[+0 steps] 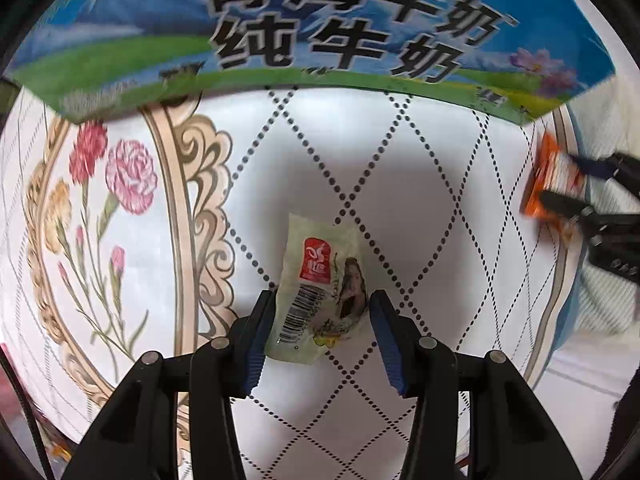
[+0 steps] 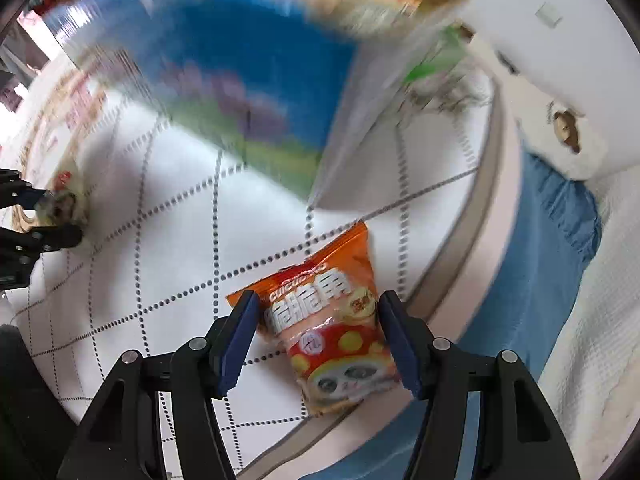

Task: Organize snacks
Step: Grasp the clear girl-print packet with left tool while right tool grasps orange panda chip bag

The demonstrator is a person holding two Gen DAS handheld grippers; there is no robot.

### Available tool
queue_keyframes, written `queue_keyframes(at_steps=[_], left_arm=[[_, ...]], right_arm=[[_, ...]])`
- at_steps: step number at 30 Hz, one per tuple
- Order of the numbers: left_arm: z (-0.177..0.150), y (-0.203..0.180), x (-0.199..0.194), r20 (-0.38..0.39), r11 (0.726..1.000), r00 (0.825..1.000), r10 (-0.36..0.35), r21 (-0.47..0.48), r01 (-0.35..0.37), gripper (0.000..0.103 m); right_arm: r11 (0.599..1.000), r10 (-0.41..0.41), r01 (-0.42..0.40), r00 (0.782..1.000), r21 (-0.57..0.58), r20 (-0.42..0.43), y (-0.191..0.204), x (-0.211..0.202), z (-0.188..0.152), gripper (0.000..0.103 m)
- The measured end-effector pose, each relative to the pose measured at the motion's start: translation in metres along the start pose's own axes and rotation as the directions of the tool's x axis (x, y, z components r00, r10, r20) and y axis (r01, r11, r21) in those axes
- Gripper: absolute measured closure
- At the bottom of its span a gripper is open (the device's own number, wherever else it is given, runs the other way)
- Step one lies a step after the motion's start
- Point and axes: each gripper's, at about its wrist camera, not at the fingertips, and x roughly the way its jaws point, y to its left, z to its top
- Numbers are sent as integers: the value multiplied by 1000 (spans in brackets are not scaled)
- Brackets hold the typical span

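A pale green snack packet (image 1: 320, 292) with a red logo and a barcode lies on the white patterned tablecloth (image 1: 400, 184). My left gripper (image 1: 322, 312) is open, with one finger on each side of the packet's near half. An orange snack bag (image 2: 332, 320) with a panda print lies near the table's edge. My right gripper (image 2: 320, 320) is open around it, fingers on both sides. The orange bag (image 1: 554, 176) and right gripper also show at the far right of the left wrist view. The left gripper and green packet (image 2: 64, 200) show at the left of the right wrist view.
A blue and green milk carton box (image 1: 312, 32) stands just behind both packets; in the right wrist view the box (image 2: 240, 92) is open at the top with snacks inside. A blue cloth (image 2: 532, 248) hangs off the table edge at the right.
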Motion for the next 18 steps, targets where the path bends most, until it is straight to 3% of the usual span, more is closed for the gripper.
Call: queue_keyframes(at_steps=[2, 4, 7, 10, 11, 12, 13, 15, 18], left_arm=[[-7, 15, -4, 3, 1000, 1000, -13, -15, 13, 55], [-9, 22, -1, 2, 999, 999, -32, -28, 32, 55], [-4, 58, -4, 3, 997, 998, -65, -51, 65, 55], [-13, 92, -1, -3, 993, 996, -93, -72, 92, 55], [-15, 98, -2, -8, 991, 994, -111, -79, 110, 55], [-16, 108, 0, -12, 988, 992, -128, -87, 126, 56], [-21, 117, 0, -21, 984, 988, -151, -104, 148, 55], [-31, 141, -7, -45, 964, 973, -227, -154, 218, 54], [-41, 160, -14, -55, 944, 962, -269, -213, 252, 54]], right_arm=[[995, 48, -45, 998, 94, -37, -4, 6, 3, 41], [955, 183, -172, 983, 243, -21, -11, 5, 2, 48], [861, 321, -294, 947, 415, 5, -7, 7, -9, 49], [698, 480, -438, 873, 566, 84, 2, 13, -22, 49], [667, 502, -456, 860, 588, 98, 6, 13, -25, 48], [671, 500, -456, 861, 584, 97, 11, 11, -27, 45], [701, 475, -440, 875, 561, 92, 18, 5, -27, 40], [754, 423, -406, 902, 517, 91, 26, -7, -25, 21], [801, 398, -404, 911, 441, 111, 35, -23, -25, 15]])
